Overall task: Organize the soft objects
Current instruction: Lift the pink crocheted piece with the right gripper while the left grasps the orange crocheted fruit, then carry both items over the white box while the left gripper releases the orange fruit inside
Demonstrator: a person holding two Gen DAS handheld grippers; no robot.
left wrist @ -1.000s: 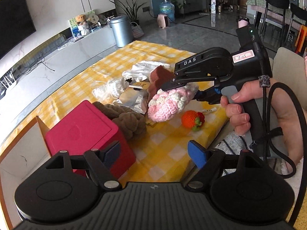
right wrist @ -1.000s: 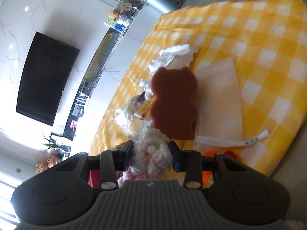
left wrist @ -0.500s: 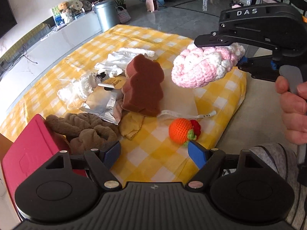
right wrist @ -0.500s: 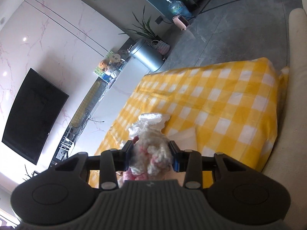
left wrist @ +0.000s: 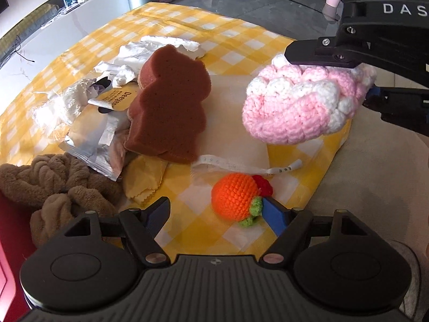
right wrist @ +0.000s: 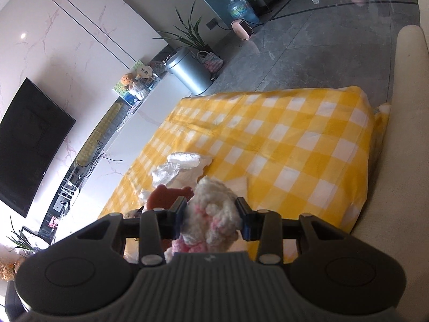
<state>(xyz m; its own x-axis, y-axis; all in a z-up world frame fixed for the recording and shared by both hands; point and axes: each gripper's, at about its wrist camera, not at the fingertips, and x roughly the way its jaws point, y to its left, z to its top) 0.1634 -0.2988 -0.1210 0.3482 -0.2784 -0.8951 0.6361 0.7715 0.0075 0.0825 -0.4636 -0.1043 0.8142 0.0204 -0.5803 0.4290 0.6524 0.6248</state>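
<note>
Pink knit (left wrist: 303,102) is up in the air in my right gripper (right wrist: 211,216), jaws clamped on its white end, hanging over the desk's near right corner with most of the ball sticking out past the pads. That's my first worry: it's squishy yarn and I've only got one end of it, so a quick swing could let it wriggle out, and from where it hangs it'd probably roll off the edge onto the beige seat beside the desk.

My left gripper (left wrist: 217,212) has its jaws wide apart, nothing in them, low over the near edge. The orange knit fruit (left wrist: 236,197) sits right up against the blue right pad (left wrist: 276,216). I can't tell if they're actually touching. If I close from here I'd likely just nudge it sideways instead of catching it, and it's round, so it rolls. The white tape (left wrist: 249,165) lies just behind it and could get snagged too.

Brown sponge (left wrist: 169,104) leans on the foil bag (left wrist: 91,139), so bumping the pile may tip it.
</note>
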